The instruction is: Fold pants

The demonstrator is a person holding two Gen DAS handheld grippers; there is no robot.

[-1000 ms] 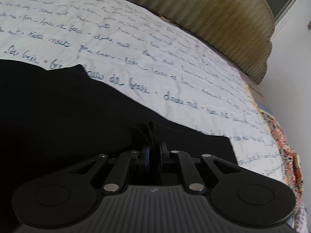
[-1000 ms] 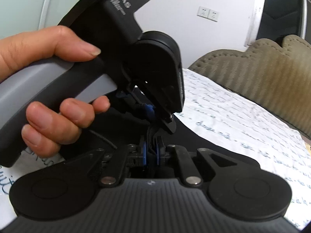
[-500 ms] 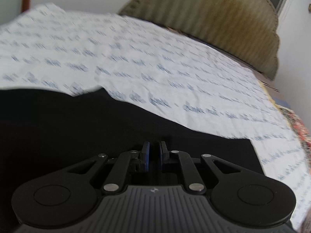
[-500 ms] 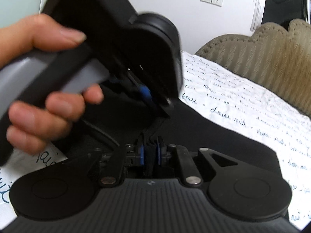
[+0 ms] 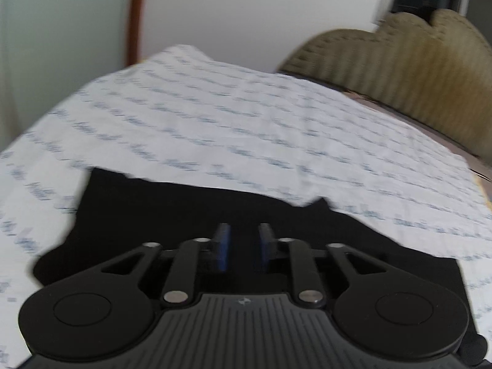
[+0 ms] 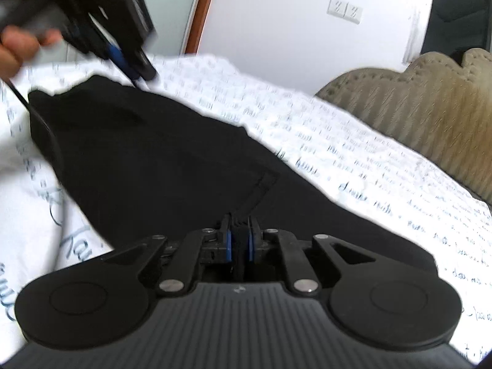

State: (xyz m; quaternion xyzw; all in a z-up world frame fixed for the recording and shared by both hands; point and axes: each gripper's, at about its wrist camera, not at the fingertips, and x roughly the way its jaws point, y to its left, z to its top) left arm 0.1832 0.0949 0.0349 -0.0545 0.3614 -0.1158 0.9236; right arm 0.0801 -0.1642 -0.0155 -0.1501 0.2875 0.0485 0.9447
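Pants of black cloth [image 6: 160, 160] lie folded across the white script-printed bedsheet [image 5: 246, 129], toward its near edge. Risk: the right gripper [image 6: 239, 240], clenched on a fabric fold, could drag the layers askew. The left gripper [image 5: 241, 246] has just been opening, with nothing between its pads.

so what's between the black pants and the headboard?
Only printed bedsheet between pants and headboard; left wrist view shows it.

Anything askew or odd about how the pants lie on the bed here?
Slightly: the black pants lie diagonal on the sheet, far end bunched. The right gripper pinches a fold; the left gripper, just opened, holds nothing.
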